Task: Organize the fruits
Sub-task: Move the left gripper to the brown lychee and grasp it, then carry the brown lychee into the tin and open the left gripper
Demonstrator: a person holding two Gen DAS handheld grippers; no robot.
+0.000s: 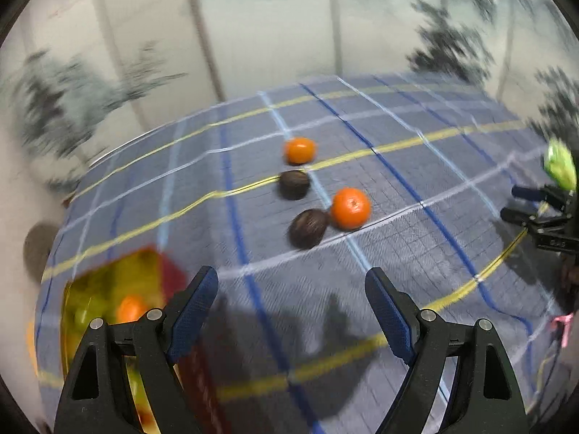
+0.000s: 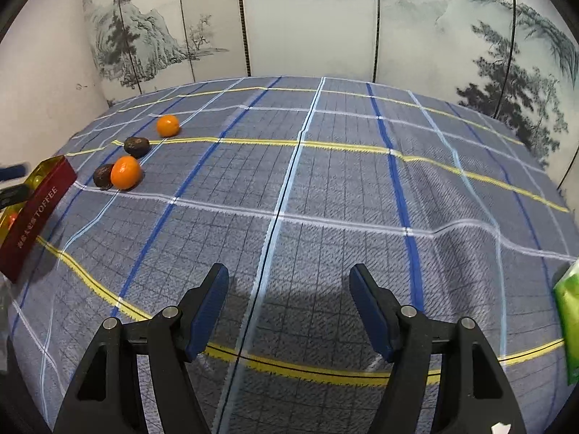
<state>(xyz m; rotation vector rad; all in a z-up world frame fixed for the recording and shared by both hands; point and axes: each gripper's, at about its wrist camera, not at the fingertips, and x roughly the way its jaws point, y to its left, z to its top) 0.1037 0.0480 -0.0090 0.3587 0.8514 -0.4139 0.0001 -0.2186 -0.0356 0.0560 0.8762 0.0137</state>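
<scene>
Red toffee box [image 2: 34, 213] long axis slanting away, fruits beside its far end

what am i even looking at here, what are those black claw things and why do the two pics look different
Those are handheld tongs, one in each of a person's hands, each carrying a wide-angle camera that looks along its fingers. One picture comes from the left tongs, the other from the right tongs. Both are open and hold nothing. On the checked cloth lie two oranges and two dark brown fruits. At the left sits a red toffee box with fruit already inside. Something green shows at the right edge, too cut off to name.
</scene>
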